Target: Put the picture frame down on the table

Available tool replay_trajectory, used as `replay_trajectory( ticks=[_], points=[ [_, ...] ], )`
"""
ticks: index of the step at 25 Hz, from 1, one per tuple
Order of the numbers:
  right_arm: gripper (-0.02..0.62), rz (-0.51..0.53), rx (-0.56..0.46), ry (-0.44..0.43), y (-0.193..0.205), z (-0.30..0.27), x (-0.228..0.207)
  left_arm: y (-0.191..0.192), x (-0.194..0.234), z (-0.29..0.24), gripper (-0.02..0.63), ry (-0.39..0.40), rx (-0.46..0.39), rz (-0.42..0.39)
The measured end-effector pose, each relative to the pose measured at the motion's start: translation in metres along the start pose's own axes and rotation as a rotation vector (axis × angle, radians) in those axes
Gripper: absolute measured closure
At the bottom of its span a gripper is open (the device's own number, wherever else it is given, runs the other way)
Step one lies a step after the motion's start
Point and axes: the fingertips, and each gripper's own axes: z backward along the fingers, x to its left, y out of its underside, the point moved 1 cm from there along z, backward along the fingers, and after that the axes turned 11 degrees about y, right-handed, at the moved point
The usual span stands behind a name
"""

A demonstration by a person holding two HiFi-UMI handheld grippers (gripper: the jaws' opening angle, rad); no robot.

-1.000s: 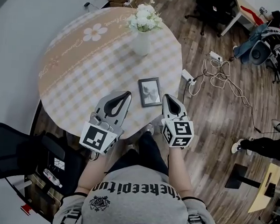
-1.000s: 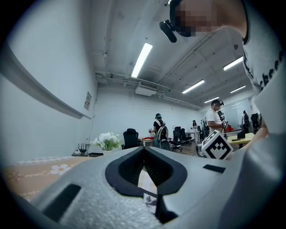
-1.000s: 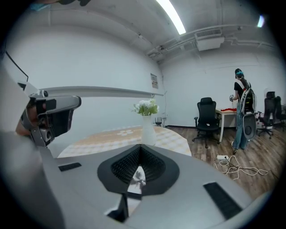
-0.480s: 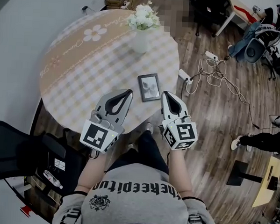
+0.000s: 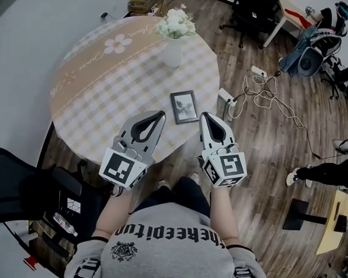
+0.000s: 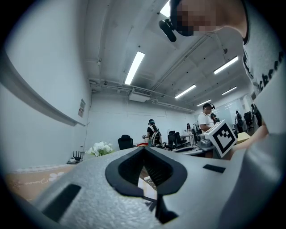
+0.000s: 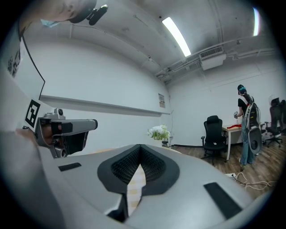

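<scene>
Fingers (image 5: pixel 127 134) of left gripper (image 5: pixel 161 114) and right gripper (image 5: pixel 204 115) closed, empty, picture frame (image 5: pixel 184 106) flat on table (image 5: pixel 95 91), long axis toward vase (image 5: pixel 172 53)

We count: 1 table (image 5: pixel 88 108), 1 frame (image 5: pixel 184 106), 1 vase (image 5: pixel 172 53), 1 bunch of flowers (image 5: pixel 176 22). 2 grippers: left gripper (image 5: pixel 160 115), right gripper (image 5: pixel 203 116). 2 power strips right of the table: near one (image 5: pixel 225 96), far one (image 5: pixel 258 70). 2 black chairs clear: near left (image 5: pixel 9 182), far (image 5: pixel 250 14). Far right is too cluttered for us to count.
</scene>
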Motion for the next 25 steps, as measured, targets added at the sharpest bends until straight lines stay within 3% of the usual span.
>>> replay_trajectory(
  ticks=[11,25],
  points=[
    [0.589,0.017,-0.029,-0.046,-0.017,0.022,0.002,-0.014,-0.021,0.003,0.591,-0.04,-0.001,-0.024],
    [0.589,0.037,-0.062,-0.162,-0.034,0.082,-0.017,-0.031,-0.09,-0.001,0.591,-0.137,-0.008,-0.041]
  ],
)
